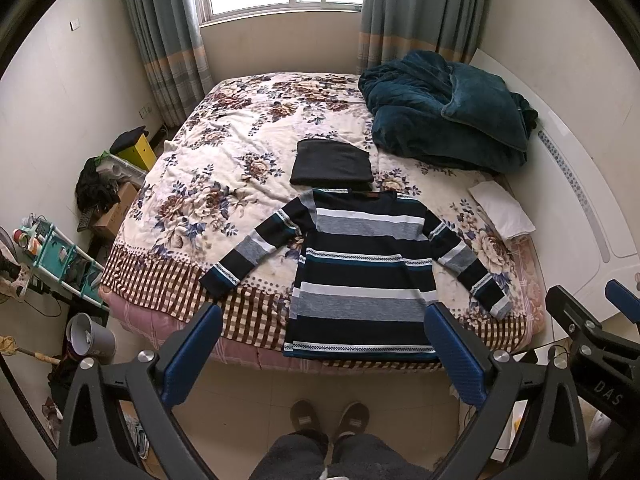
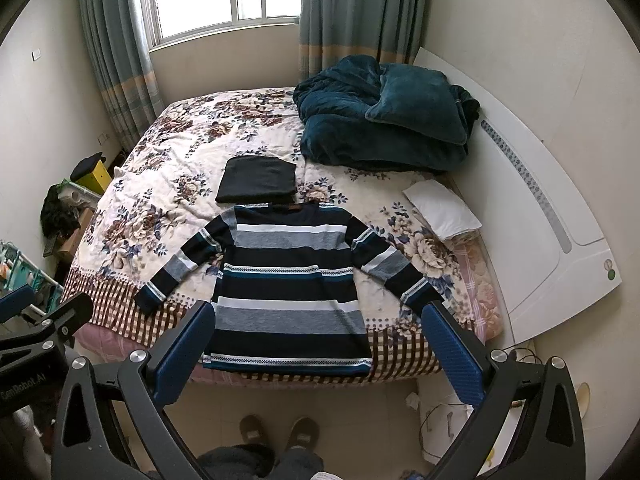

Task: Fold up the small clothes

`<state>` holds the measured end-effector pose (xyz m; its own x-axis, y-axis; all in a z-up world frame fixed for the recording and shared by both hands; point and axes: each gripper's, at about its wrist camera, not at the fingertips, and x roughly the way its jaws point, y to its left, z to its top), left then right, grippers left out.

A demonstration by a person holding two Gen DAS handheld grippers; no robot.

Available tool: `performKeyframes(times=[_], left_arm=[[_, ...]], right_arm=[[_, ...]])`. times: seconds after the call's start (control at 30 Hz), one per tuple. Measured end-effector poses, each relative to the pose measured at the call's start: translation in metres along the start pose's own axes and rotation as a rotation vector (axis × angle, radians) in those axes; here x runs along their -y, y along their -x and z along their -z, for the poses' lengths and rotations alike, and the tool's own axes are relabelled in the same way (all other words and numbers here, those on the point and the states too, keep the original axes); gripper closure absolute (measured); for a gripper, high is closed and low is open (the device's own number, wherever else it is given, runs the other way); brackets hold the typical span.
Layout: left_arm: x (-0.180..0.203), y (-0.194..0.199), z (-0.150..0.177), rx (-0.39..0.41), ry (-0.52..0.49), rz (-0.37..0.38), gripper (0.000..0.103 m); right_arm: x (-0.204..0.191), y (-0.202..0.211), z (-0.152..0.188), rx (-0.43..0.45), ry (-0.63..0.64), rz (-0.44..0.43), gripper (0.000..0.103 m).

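A striped sweater in navy, grey, white and teal (image 1: 362,268) lies flat on the bed, sleeves spread, hem at the near edge; it also shows in the right wrist view (image 2: 288,284). A folded dark garment (image 1: 332,163) (image 2: 258,181) lies just beyond its collar. My left gripper (image 1: 324,320) is open and empty, held high above the floor in front of the bed. My right gripper (image 2: 318,320) is open and empty, alongside on the right; it shows at the left wrist view's right edge (image 1: 588,320).
The bed has a floral cover (image 1: 224,152) with a checked border. A teal blanket heap (image 1: 444,120) and a white pillow (image 1: 502,210) lie at the right. A white headboard (image 2: 552,208) stands right. Boxes, a rack and a bin (image 1: 90,338) crowd the left floor. The person's slippered feet (image 1: 328,418) stand below.
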<state>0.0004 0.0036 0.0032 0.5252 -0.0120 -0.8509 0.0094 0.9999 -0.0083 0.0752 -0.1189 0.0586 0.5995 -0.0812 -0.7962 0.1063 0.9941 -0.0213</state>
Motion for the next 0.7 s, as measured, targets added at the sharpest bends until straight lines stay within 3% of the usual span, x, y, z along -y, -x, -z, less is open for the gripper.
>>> performKeyframes(times=[0.7], left_arm=[[-0.0018, 0.0016, -0.0006, 0.003, -0.001, -0.003, 0.0]], right_arm=[[-0.0017, 0.0008, -0.0022, -0.003, -0.001, 0.0, 0.0]])
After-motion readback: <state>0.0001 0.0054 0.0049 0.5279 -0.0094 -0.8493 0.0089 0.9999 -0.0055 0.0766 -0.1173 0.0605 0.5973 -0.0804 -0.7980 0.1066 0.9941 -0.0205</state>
